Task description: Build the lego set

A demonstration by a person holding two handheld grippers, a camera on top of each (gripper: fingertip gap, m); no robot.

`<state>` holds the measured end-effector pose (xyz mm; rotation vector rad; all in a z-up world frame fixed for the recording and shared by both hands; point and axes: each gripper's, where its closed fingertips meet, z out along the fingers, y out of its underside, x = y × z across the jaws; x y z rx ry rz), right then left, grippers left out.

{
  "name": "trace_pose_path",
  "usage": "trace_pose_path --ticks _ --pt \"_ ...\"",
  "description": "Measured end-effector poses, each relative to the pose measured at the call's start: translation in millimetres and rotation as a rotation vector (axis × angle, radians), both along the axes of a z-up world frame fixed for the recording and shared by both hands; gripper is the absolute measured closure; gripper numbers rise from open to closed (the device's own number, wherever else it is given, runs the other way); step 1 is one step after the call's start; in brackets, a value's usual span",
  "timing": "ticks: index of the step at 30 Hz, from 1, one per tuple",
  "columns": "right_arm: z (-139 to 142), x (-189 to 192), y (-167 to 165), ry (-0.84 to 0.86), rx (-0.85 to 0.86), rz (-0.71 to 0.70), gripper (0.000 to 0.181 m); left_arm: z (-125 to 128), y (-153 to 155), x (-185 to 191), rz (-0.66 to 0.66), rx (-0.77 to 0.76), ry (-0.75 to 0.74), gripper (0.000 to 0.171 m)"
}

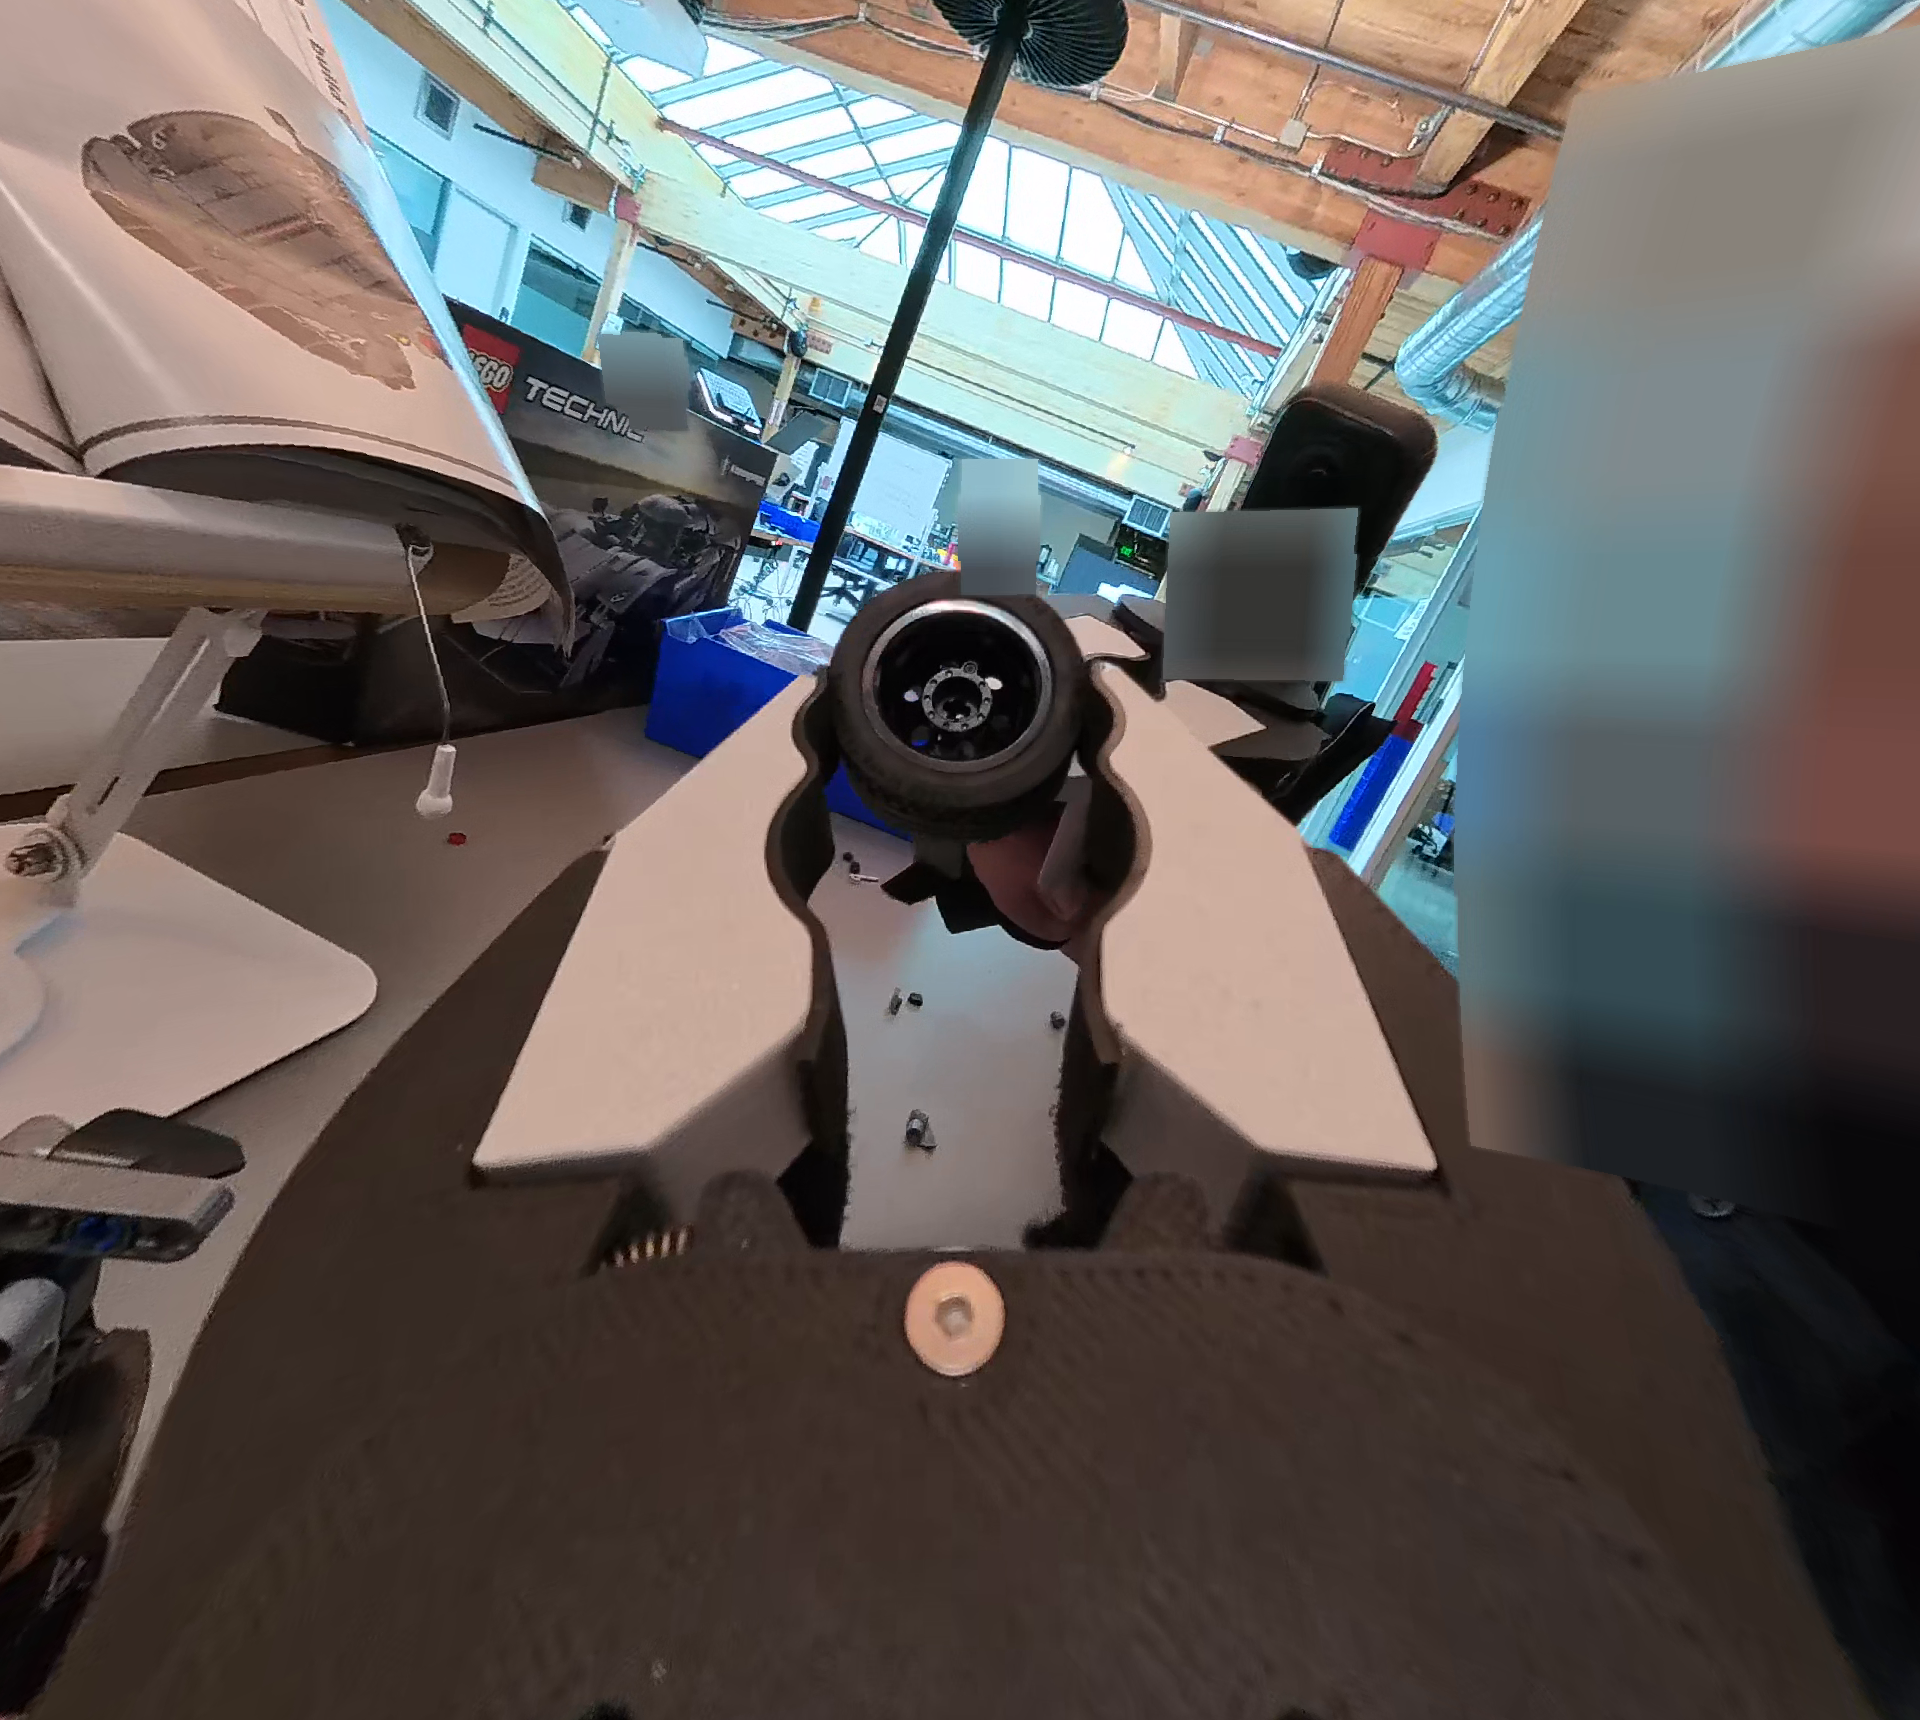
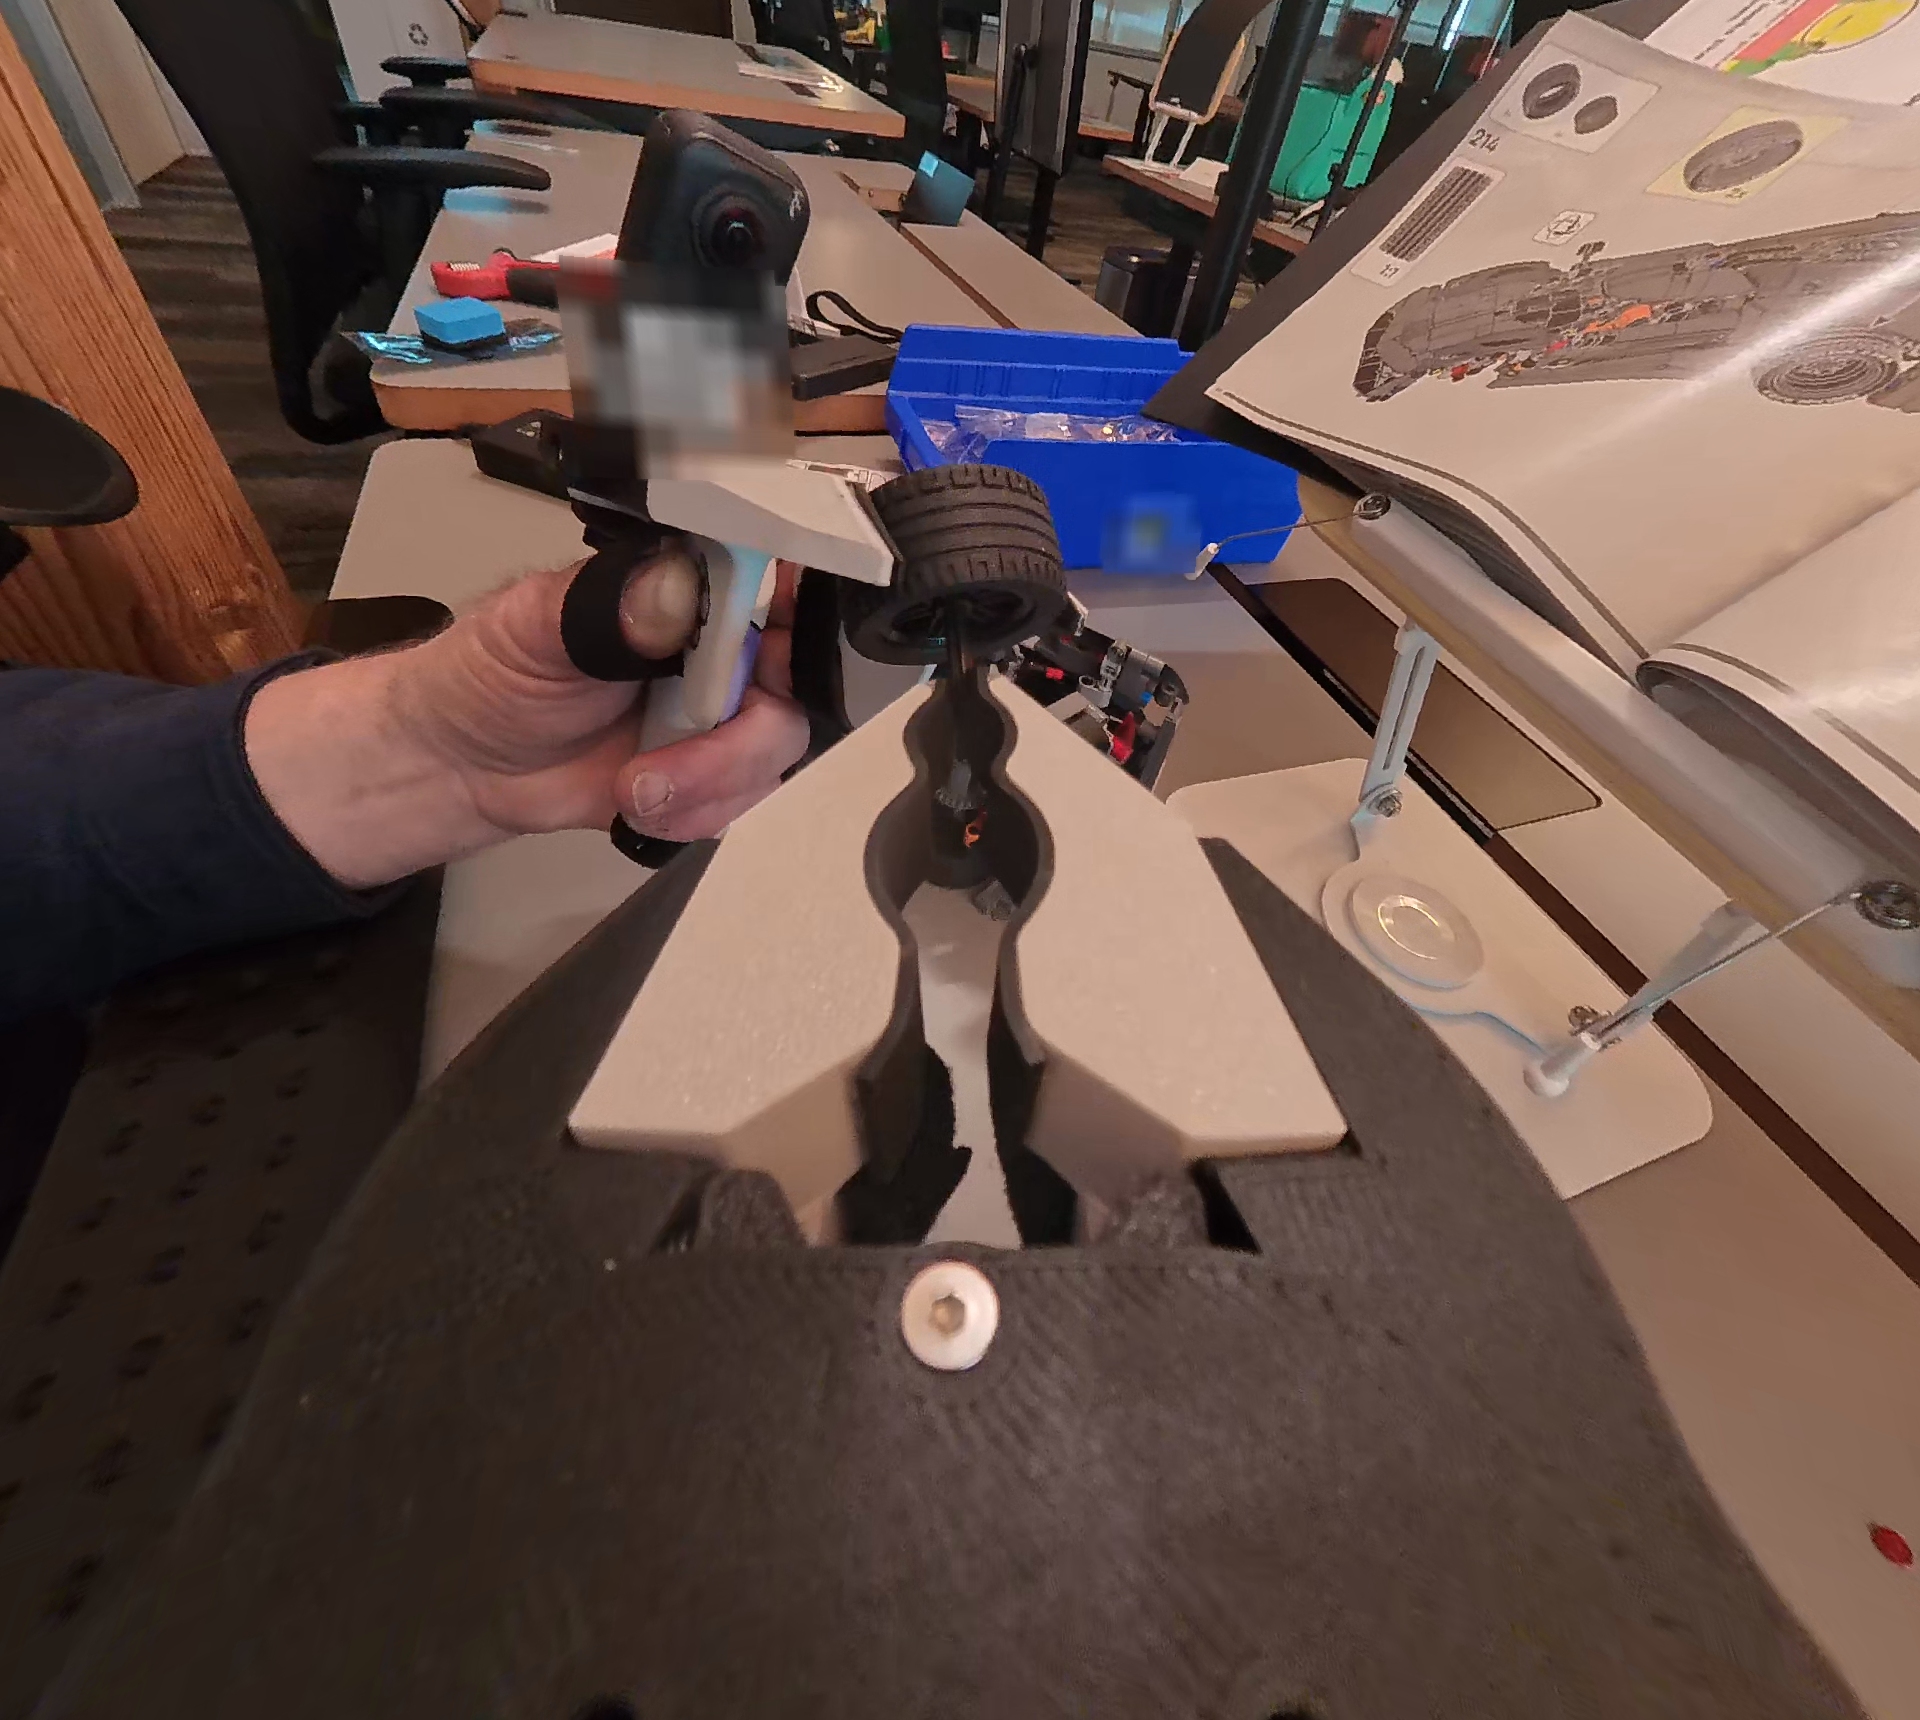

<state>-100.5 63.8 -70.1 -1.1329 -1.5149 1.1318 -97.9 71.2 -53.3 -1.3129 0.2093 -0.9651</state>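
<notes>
1. A black rubber-tyred wheel [image 1: 951, 714] is clamped between the tips of the left gripper [image 1: 954, 735]; its grey rim and hub face back along the fingers [image 1: 686, 943].
2. In the right wrist view the same wheel [image 2: 971, 543] is seen at the tip of the left gripper [image 2: 883, 543], which is held by a hand [image 2: 540, 725] with a dark sleeve.
3. The right gripper [image 2: 961, 714] is clenched on a thin black axle [image 2: 958, 683], which runs between its fingers [image 2: 790, 932] and ends at the hub of the wheel just beyond the fingertips.
4. A partly built dark model [image 2: 1112, 694] rests on the bench [image 2: 1683, 1358] just beyond and right of the right fingers.
5. A blue parts bin [image 2: 1091, 434] stands farther ahead; an open instruction booklet [image 2: 1621, 382] on a white stand [image 2: 1455, 974] lies to the right of the fingers.
6. Small loose black pieces [image 1: 914, 1130] lie on the bench beneath the left fingers.
</notes>
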Motion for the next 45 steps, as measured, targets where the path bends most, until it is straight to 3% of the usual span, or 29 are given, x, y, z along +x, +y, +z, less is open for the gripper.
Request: trace_pose_path --ticks 32,34,38,41,43,45 --pt "9 2 -6 0.068 -0.143 0.092 0.181 -4 -1 14 -0.049 -0.014 0.03 0.13" --pt "11 4 -6 0.087 -0.159 0.104 0.181 -3 0 13 -0.01 -0.003 0.048 0.131" --pt "14 7 -1 0.1 -0.244 0.154 0.18 7 -4 14 0.115 0.078 0.219 0.129" --pt "11 9 3 0.08 -0.277 0.177 0.17 8 -4 6 0.171 0.097 0.208 0.129" --pt "10 13 12 0.077 -0.37 0.188 0.164 10 -6 2 0.281 0.156 0.338 0.129" --pt "12 17 15 0.075 -0.522 0.266 0.146 13 -6 1 0.374 0.193 0.426 0.129"
